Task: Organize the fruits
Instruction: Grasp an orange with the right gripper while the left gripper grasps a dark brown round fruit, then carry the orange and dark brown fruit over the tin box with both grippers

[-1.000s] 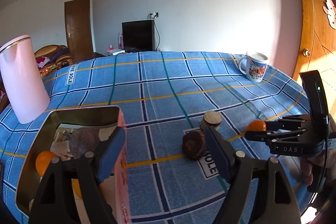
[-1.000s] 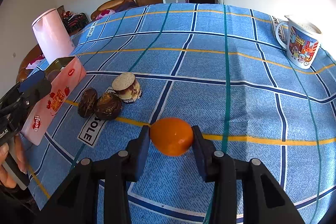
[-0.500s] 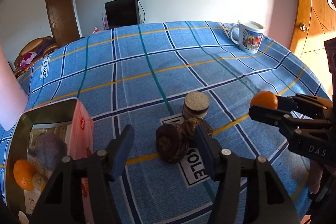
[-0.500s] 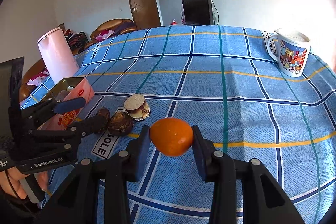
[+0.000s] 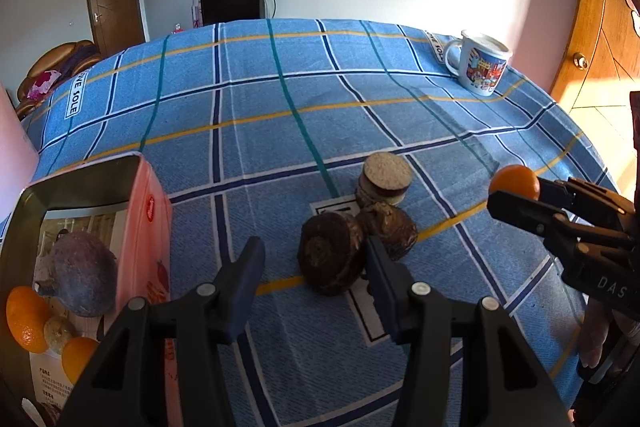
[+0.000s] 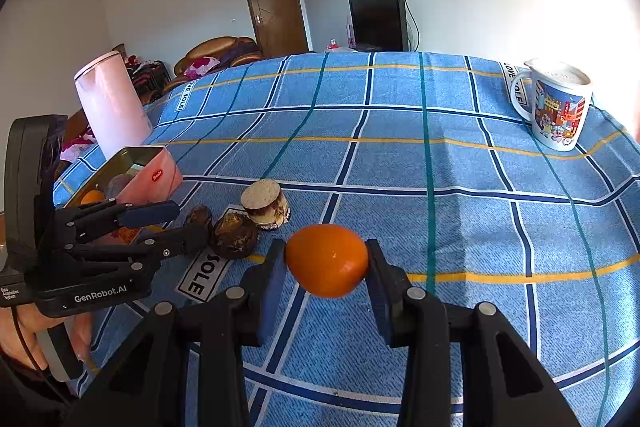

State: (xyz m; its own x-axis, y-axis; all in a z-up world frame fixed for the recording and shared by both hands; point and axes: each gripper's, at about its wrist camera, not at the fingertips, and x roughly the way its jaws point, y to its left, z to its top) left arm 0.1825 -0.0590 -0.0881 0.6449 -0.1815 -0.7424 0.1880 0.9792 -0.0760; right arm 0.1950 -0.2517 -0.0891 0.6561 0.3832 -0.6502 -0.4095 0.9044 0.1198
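Right wrist: "GenRobot.AI" on left hand-held gripper (image 6: 168,227), "SOLE" tablecloth (image 6: 460,163)

Mug (image 6: 558,109) on checked tablecloth (image 6: 400,163); pink jug (image 6: 110,107).

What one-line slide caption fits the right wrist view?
Right gripper holds an orange above the blue checked tablecloth while the left gripper closes near a dark brown fruit.
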